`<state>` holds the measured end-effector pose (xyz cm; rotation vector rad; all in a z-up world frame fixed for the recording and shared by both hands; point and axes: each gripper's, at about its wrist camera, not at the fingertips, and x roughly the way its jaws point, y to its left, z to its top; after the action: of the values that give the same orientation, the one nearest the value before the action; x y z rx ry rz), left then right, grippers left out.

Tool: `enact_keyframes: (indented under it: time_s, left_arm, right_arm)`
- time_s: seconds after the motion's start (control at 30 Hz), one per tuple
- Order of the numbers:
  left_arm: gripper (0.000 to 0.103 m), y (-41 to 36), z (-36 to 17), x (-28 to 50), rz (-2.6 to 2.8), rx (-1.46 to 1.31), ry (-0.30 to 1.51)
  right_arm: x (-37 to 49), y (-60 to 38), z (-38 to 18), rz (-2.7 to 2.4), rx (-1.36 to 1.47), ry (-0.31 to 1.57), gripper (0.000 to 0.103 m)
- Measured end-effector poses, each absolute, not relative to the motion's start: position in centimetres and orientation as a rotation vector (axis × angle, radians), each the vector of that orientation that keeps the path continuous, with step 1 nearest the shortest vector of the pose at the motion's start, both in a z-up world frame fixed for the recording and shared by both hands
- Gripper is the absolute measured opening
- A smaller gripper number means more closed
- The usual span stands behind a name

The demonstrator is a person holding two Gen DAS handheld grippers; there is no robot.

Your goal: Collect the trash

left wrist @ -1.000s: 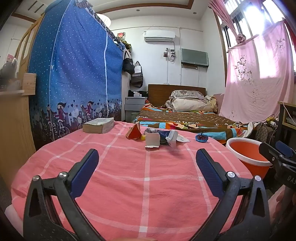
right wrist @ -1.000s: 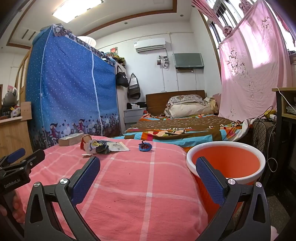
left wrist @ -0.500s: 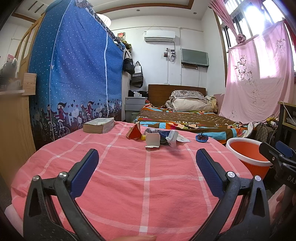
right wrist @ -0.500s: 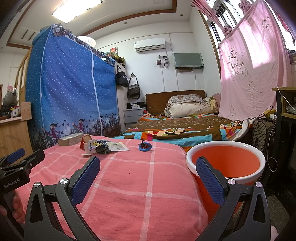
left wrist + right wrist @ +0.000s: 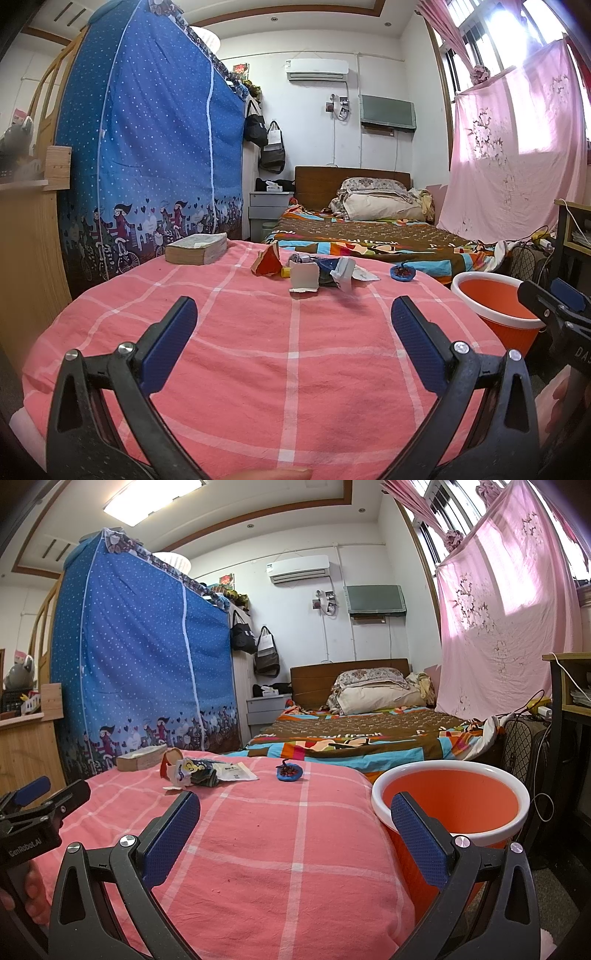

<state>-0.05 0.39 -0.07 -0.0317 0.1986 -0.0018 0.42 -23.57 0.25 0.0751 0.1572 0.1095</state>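
Hovering both grippers, left and right, fingers spread and empty; trash sits far across the cloth, bin to the right. Light wrappers may slip my pinch.

Bed cover, lower centre of the left wrist view: salmon pink with a white check. Bucket, right of the right wrist view: orange with a white rim. Gripper pads: dark blue, textured, on black arms. Wardrobe cover, upper left: blue with white dots and a cartoon border. Curtain, upper right: pink with floral embroidery. Far bedspread: brown with multicoloured patches. Wrapper, centre: orange-red. Small bundle: blue and red.
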Motion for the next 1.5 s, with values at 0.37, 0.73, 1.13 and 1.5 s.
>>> enact_keyframes:
  time_s: [0.37,0.73,1.13,1.5]
  left_arm:
    - [0.103,-0.05,-0.16,0.1,0.0,-0.029,0.203]
    - [0.103,-0.06,-0.17,0.11,0.0,-0.03,0.203]
    - [0.103,-0.05,-0.15,0.13,0.0,-0.031,0.204]
    - [0.103,-0.06,-0.14,0.11,0.001,-0.031,0.204]
  right_arm:
    - [0.45,-23.54,0.23,0.109,0.076,0.159,0.103]
    - [0.4,-23.55,0.24,0.11,0.076,0.159,0.103]
    - [0.41,-23.58,0.23,0.11,0.077,0.16,0.103]
    - [0.39,-23.62,0.23,0.109,0.078,0.16,0.103]
